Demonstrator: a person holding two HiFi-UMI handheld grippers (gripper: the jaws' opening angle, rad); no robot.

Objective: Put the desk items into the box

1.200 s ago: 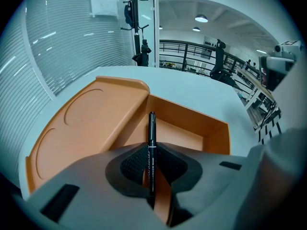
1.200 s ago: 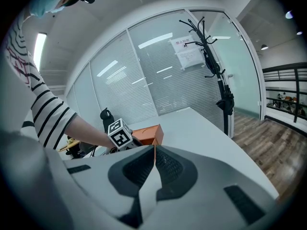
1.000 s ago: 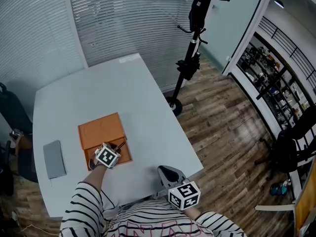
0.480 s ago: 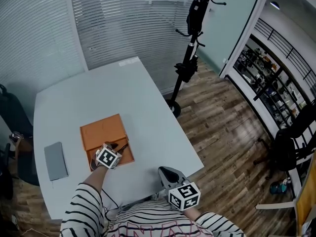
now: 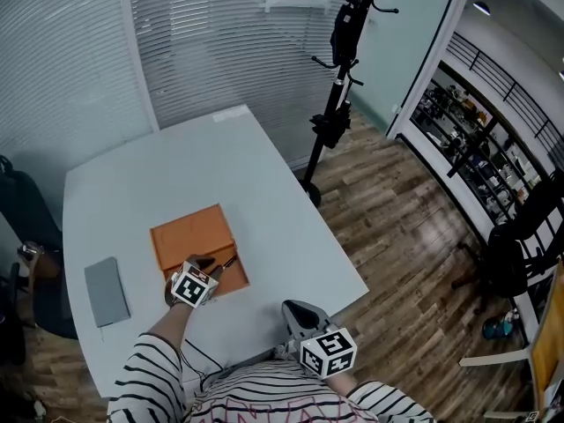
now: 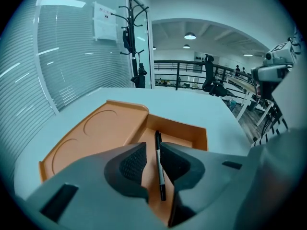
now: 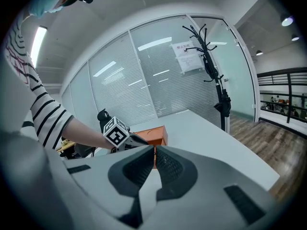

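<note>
**In the orange box (image 5: 189,236): pen down, left jaws slack**

Over its open compartment I hold the left gripper (image 6: 152,152), jaws slightly parted. The black pen (image 6: 158,163) lies on the compartment floor between them. My right gripper (image 7: 154,152) hangs at the table (image 5: 256,183) edge, pinched together on nothing.

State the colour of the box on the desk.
Orange box, best in the left gripper view.
</note>
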